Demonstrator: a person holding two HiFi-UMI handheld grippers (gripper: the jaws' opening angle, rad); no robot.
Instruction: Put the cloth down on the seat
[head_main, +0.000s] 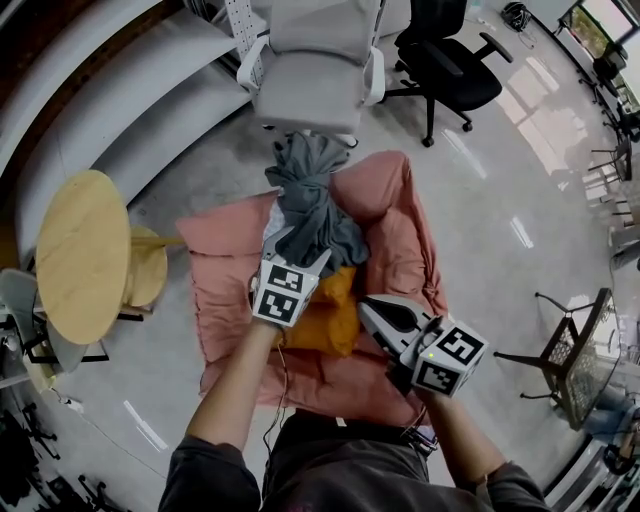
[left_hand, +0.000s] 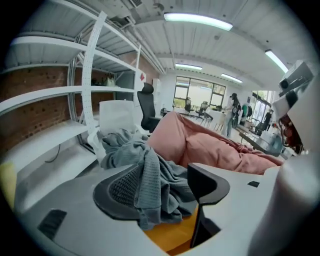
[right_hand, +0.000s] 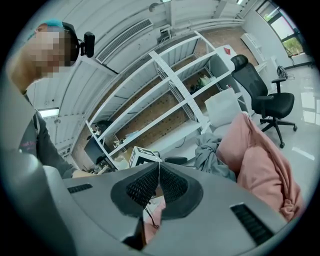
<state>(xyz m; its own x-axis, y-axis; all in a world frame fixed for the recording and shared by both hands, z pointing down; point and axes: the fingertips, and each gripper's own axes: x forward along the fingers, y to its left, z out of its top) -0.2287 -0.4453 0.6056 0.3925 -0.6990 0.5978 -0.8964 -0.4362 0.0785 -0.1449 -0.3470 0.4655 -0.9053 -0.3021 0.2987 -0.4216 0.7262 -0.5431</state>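
Note:
A grey cloth (head_main: 310, 195) lies bunched on a pink beanbag seat (head_main: 395, 230), reaching from its far edge down to an orange cushion (head_main: 325, 315). My left gripper (head_main: 297, 248) is at the cloth's near end with its jaws open. In the left gripper view the cloth (left_hand: 150, 175) hangs against the left pad (left_hand: 122, 185), and the right jaw stands apart from it. The cushion (left_hand: 170, 235) shows below. My right gripper (head_main: 362, 305) hovers over the seat's near right, shut with nothing in it; its pads meet in the right gripper view (right_hand: 159, 167).
A white office chair (head_main: 315, 60) stands just beyond the seat, a black one (head_main: 450, 60) to its right. A round wooden table (head_main: 85, 255) and stool (head_main: 145, 265) are at the left. A metal chair (head_main: 580, 350) stands at the right. White shelving (left_hand: 85, 90) lines the wall.

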